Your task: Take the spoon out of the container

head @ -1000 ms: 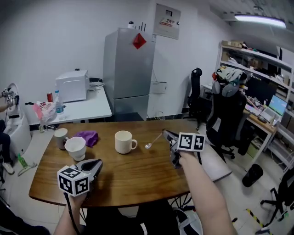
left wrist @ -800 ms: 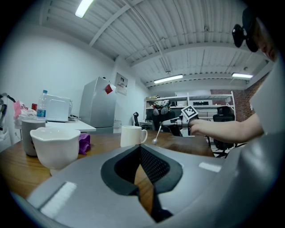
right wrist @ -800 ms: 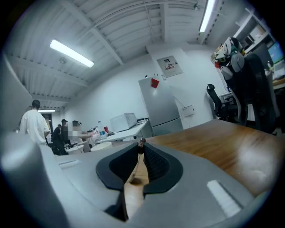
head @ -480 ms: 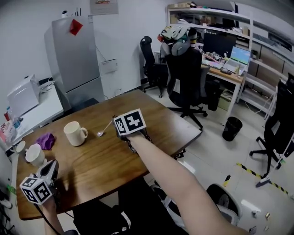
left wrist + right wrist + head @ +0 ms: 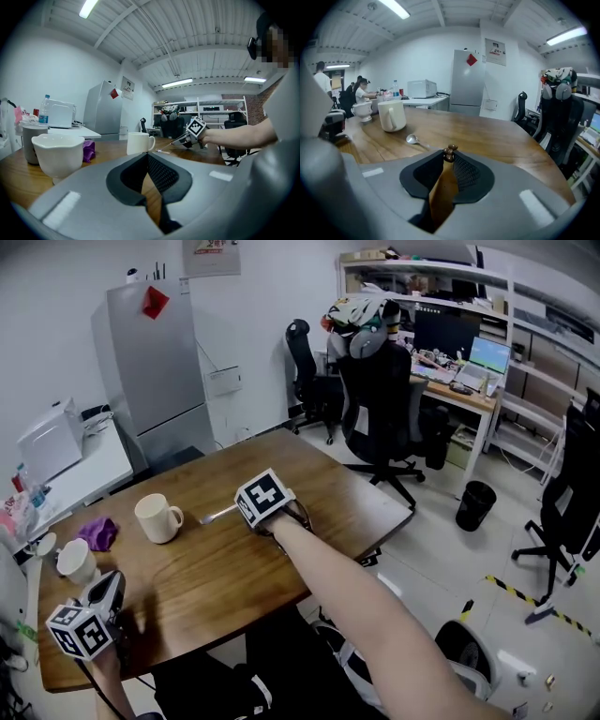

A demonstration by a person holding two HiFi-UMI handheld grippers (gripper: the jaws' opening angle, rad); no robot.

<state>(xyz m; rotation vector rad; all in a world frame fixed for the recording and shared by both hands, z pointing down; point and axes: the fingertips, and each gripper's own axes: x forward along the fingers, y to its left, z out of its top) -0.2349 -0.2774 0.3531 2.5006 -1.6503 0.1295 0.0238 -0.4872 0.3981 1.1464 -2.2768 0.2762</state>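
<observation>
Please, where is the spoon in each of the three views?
Head view: the spoon lies left of centre, just right of the white mug.
Left gripper view: spoon at centre, right of the mug.
Right gripper view: spoon left of centre, below the mug.
Shared landmark: the white mug.

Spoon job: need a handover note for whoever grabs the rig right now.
Left gripper: jaws together, nothing between them, low at the table's near end.
Right gripper: jaws opening, the spoon's beaded handle end between the tips.
Spoon: bowl down on the table, beside the cream mug, not touching it.
Done: spoon is out of the mug.
To do: finish the release, then draw the gripper back off the handle.
</observation>
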